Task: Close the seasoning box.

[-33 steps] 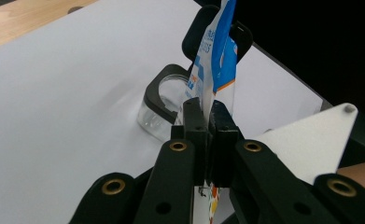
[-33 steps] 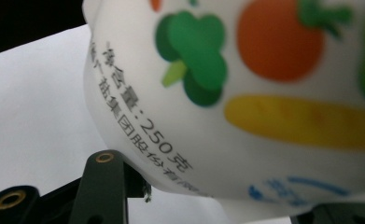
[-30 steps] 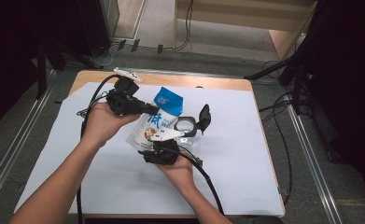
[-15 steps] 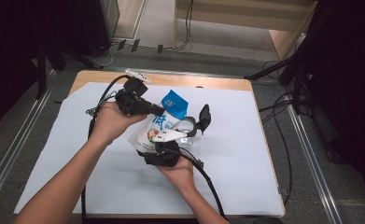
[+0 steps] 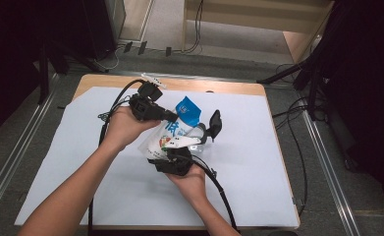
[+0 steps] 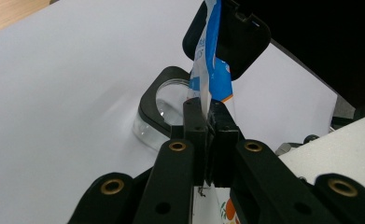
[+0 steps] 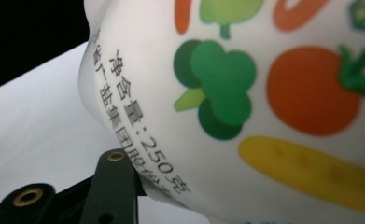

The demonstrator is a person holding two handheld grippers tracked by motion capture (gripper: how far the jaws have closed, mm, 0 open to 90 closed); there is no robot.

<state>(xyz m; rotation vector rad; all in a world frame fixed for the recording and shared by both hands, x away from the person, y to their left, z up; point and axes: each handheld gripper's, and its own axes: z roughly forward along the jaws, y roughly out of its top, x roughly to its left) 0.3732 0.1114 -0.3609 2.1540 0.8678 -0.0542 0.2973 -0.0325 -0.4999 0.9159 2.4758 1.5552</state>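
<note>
The bag (image 5: 172, 133), white with a blue top and printed vegetables, is held off the white mat (image 5: 71, 162) near the middle of the table, between the two grippers. Just beyond it on the mat stands a clear jar (image 6: 164, 112) with a black-rimmed mouth, open to the top.

The left gripper (image 5: 166, 116) has its jaws closed flat on the bag's upper edge; its own view shows the film pinched between the pads (image 6: 196, 126). The right gripper (image 5: 172, 162) cradles the lower body of the bag; its jaws have just been closing with the bag between them, though whether both pads press cannot be told.

Judgement: the step in hand appears to be readying the bag for opening or emptying toward the jar. To do it well, keep the left pinch firm, hold the lower grip moderate to avoid squeezing contents out, and bring the blue corner over the jar's mouth before tipping. A slack lower hold risks sagging and spillage onto the mat.
</note>
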